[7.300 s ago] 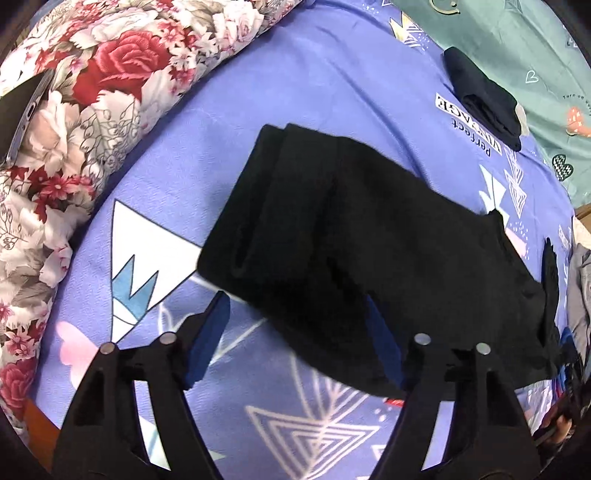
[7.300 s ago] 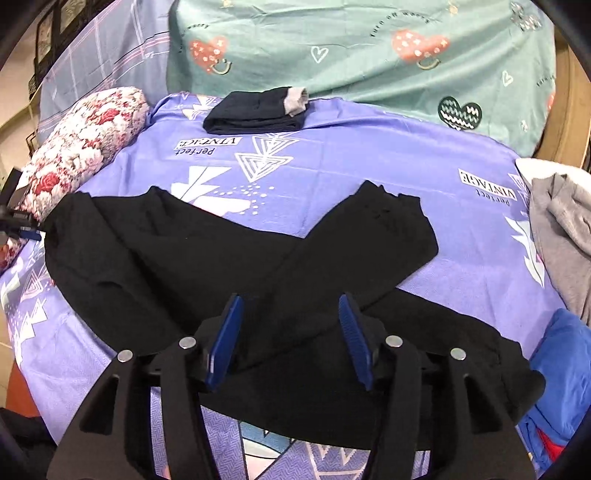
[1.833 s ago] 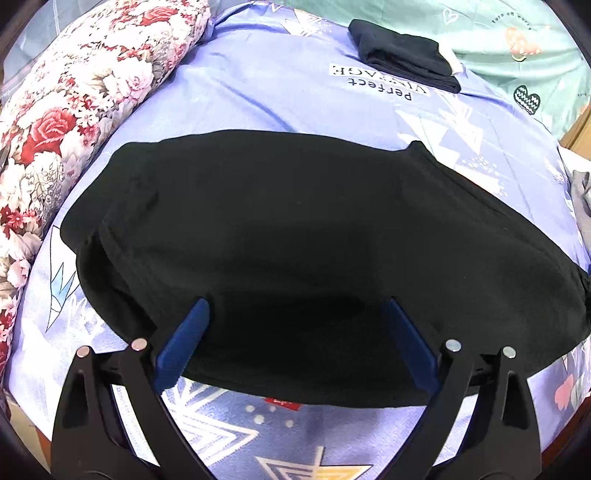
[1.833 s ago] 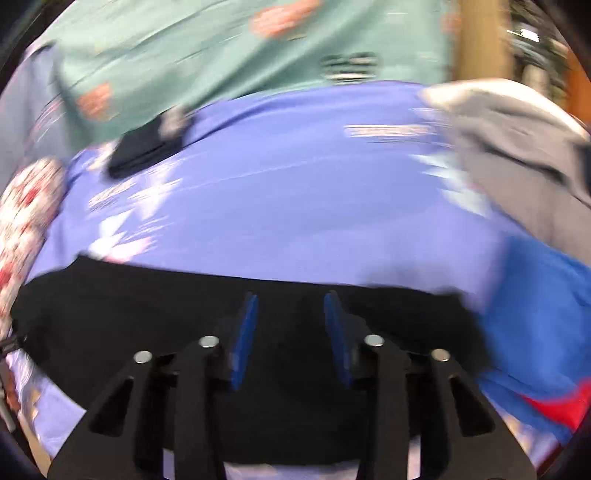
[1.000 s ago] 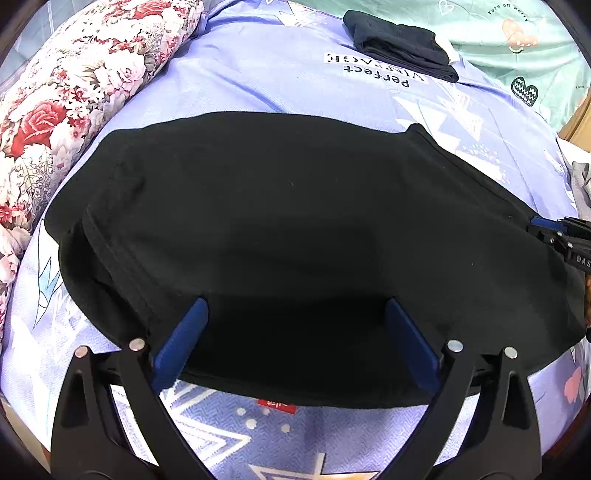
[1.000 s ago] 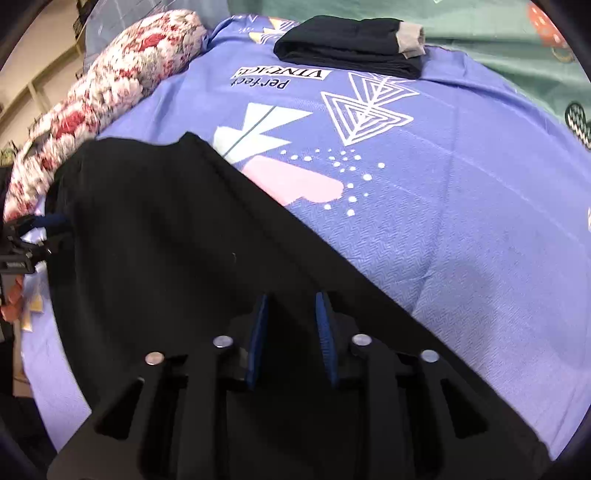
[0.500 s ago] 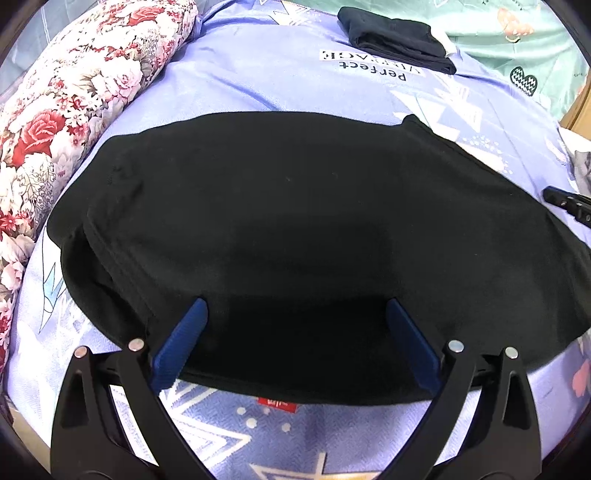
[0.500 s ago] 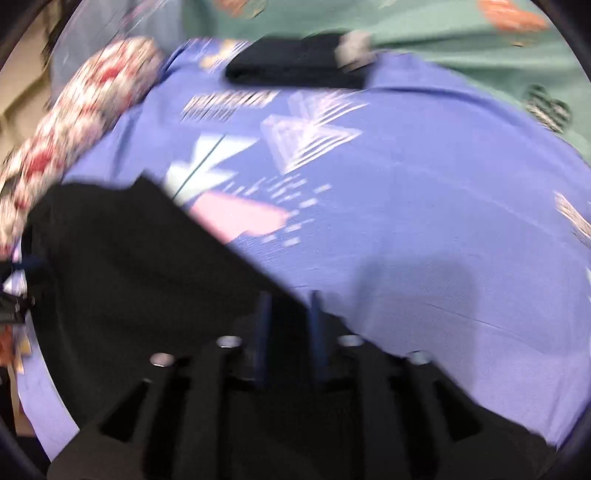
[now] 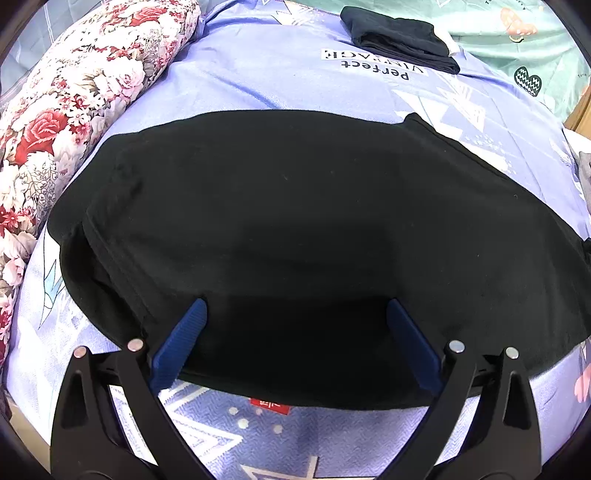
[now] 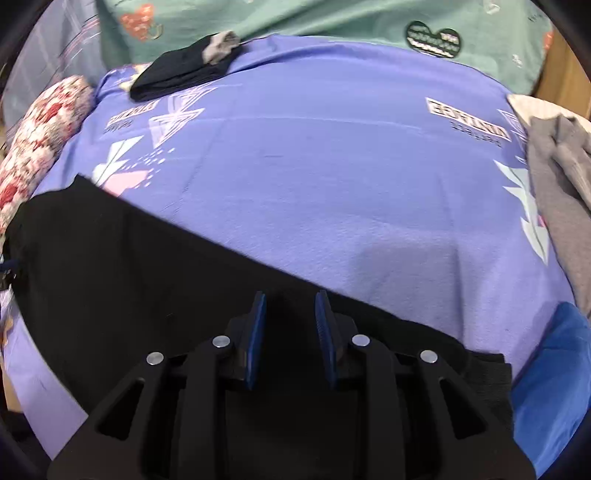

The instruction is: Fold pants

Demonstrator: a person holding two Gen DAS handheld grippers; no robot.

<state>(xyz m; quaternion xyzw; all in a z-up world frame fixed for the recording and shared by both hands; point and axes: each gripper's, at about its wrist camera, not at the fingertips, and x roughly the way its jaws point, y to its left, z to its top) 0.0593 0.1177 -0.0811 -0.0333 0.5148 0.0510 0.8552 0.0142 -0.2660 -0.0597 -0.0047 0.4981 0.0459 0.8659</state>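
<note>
The black pants [image 9: 295, 229] lie flat on the purple bedsheet [image 9: 258, 74], folded lengthwise into one long band. My left gripper [image 9: 295, 310] is wide open over the near edge of the pants, its blue pads [image 9: 184, 332] empty. In the right wrist view the pants [image 10: 147, 277] run from the left edge to under my right gripper [image 10: 290, 299]. Its jaws stand a narrow gap apart over the far edge of the pants, with nothing visibly pinched between them.
A floral pillow [image 9: 66, 110] lies along the left. A folded dark garment [image 9: 399, 40] sits at the far end of the bed, also in the right wrist view [image 10: 184, 70]. Grey clothes [image 10: 561, 192] and a blue cloth [image 10: 554, 387] lie at the right. A green sheet [image 10: 332, 18] is behind.
The right gripper has swung from over the pants' middle toward their right end, and its jaws have parted slightly. The left gripper has stayed wide open in place.
</note>
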